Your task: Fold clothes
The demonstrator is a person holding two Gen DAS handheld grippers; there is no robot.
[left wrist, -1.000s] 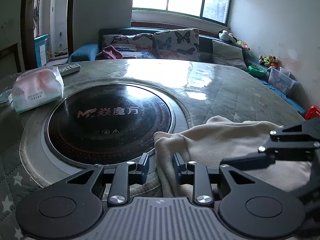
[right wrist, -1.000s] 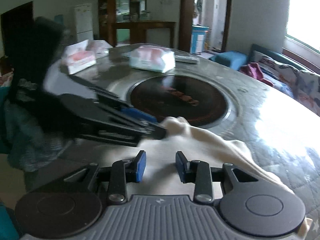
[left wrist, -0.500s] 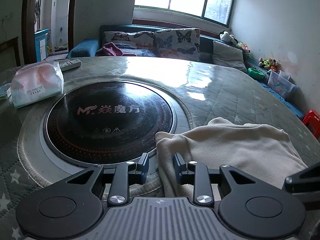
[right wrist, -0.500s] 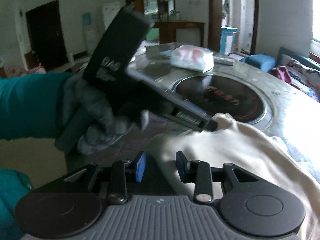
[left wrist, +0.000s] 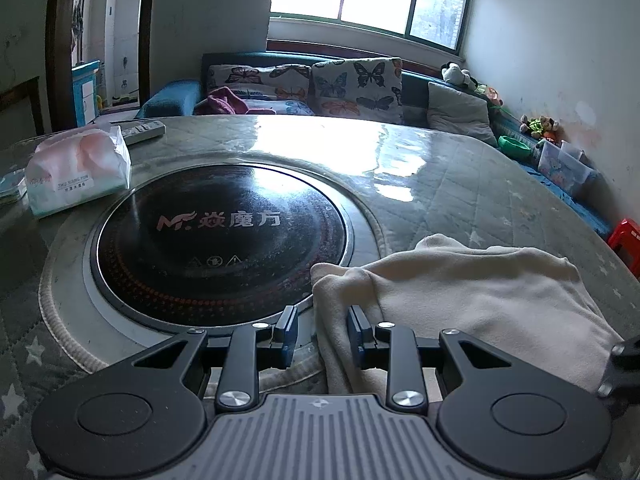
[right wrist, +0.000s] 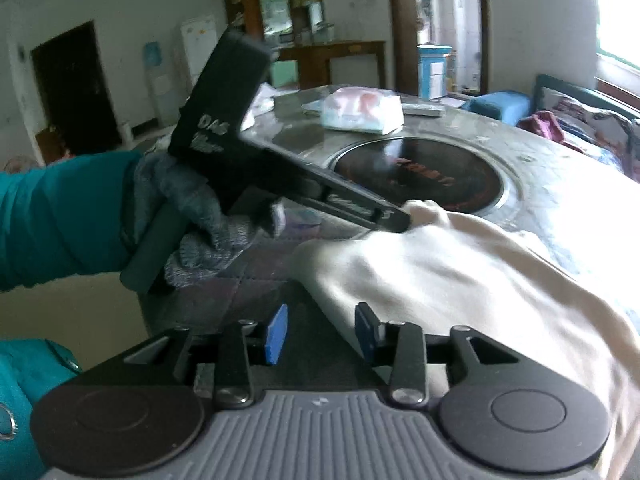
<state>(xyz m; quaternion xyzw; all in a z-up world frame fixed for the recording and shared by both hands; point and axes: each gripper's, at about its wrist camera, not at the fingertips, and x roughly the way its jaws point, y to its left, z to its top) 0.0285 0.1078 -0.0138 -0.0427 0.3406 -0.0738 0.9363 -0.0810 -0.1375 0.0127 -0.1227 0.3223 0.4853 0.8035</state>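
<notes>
The soft cream cloth [left wrist: 460, 292] lies bunched on the round grey quilted table [left wrist: 460, 184], its edge just beside the big black glass cooker plate [left wrist: 220, 236]. My left gripper [left wrist: 321, 330] is spread wide, with a fold of the cloth between its fingers. My right gripper [right wrist: 320, 330] is spread wide too, at the cloth's near edge. A white tissue pack [left wrist: 76, 172] sits farther back.
</notes>
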